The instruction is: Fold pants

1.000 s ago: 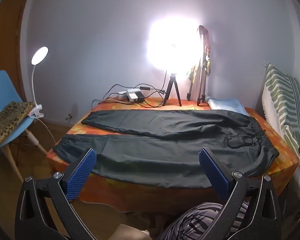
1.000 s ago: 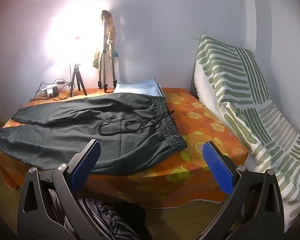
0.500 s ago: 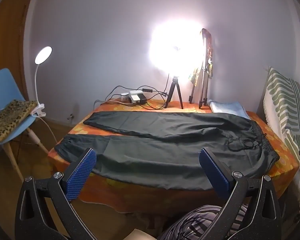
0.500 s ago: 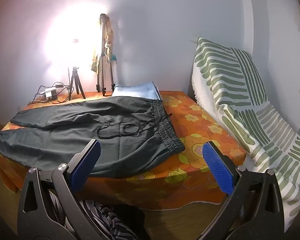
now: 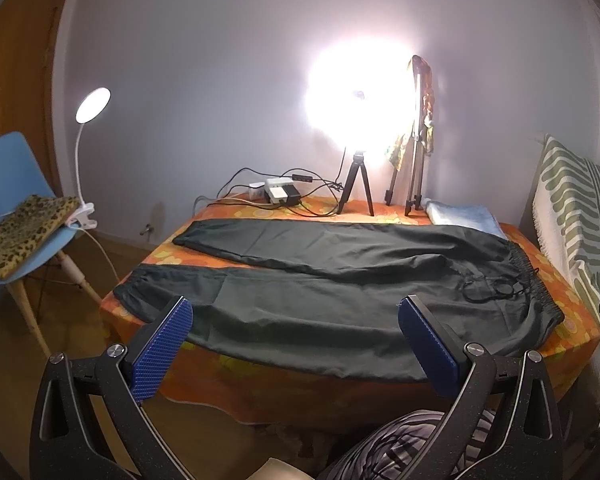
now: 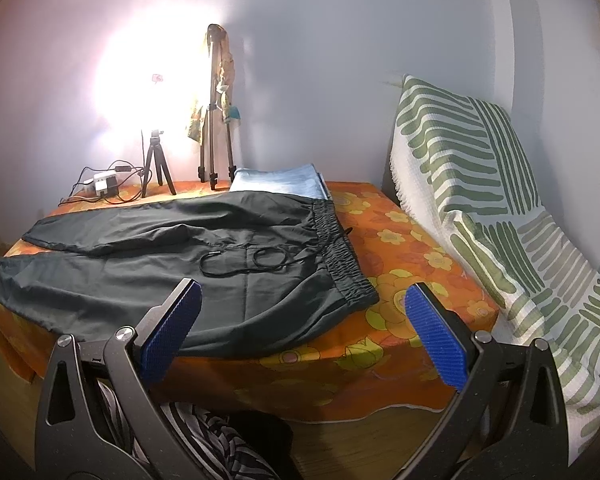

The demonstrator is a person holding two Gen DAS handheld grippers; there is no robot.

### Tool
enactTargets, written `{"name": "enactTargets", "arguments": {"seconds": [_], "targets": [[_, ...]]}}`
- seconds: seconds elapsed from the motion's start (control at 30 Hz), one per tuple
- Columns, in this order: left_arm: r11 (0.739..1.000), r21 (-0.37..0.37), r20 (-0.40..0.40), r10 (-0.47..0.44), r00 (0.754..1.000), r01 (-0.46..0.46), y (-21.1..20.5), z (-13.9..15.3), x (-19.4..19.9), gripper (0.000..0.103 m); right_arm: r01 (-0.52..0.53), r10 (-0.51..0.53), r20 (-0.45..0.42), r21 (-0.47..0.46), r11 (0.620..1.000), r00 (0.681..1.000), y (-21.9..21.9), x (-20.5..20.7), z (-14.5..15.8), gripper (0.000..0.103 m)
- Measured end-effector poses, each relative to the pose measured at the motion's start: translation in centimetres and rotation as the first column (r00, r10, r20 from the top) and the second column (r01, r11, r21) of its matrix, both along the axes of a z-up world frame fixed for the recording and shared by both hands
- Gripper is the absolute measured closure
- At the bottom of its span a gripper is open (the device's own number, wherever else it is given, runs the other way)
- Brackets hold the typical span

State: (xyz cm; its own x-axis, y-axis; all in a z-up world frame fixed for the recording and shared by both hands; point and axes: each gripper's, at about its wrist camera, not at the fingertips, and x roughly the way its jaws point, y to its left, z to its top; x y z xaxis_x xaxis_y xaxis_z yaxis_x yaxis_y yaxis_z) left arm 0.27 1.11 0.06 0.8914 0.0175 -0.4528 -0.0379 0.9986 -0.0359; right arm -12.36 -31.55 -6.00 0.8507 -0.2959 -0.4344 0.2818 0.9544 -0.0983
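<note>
Black drawstring pants [image 5: 340, 284] lie spread flat on the orange floral tablecloth [image 6: 412, 248], filling the middle of both wrist views. Waistband [image 6: 340, 248] points to frame right, leg cuffs to frame left. The near leg overhangs the table's front edge.

Left gripper [image 5: 296, 344]: jaws wide apart, empty, held off the table short of the near leg. Right gripper [image 6: 304, 332]: jaws likewise wide apart, empty, near the waistband corner.

Risks (judgement):
- The overhanging near leg could slide off the table if only one end is lifted.
- The loose drawstring [image 6: 248, 264] coiled on the front could snag a pad or end up bunched inside the fold.
- Thin, slick-looking fabric: a shallow pinch may catch one layer only and leave the fold skewed.
- Cables and power strip [image 5: 278, 194] beside the small tripod [image 5: 356, 184] at the far edge could be dragged by a swung leg.

Containers: none visible. A folded light-blue cloth [image 6: 276, 180] sits at the far edge, just behind the pants.
</note>
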Motion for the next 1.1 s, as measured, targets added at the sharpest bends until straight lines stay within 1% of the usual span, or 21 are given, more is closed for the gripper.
{"name": "enactTargets", "arguments": {"seconds": [0.17, 0.3, 0.47, 1.1], "targets": [[1.0, 0.013, 0.0, 0.014, 1.0, -0.014, 0.4, -0.1, -0.2, 0.0, 0.0, 0.0, 0.0, 0.0, 1.0, 1.0, 0.1, 0.1, -0.1, 0.0], [1.0, 0.007, -0.003, 0.025, 1.0, -0.025, 0.8, -0.2, -0.2, 0.0, -0.006, 0.006, 0.006, 0.006, 1.0, 1.0, 0.1, 0.0, -0.2, 0.0], [0.999, 0.001, -0.012, 0.035, 0.999, -0.035, 1.1, -0.4, -0.1, 0.0, -0.014, 0.014, 0.005, -0.017, 1.0, 1.0, 0.7, 0.0, -0.3, 0.0], [1.0, -0.005, -0.018, 0.029, 0.999, -0.03, 1.4, -0.7, -0.1, 0.0, -0.014, 0.014, 0.002, -0.024, 1.0, 1.0, 0.9, 0.0, -0.3, 0.0]]}}
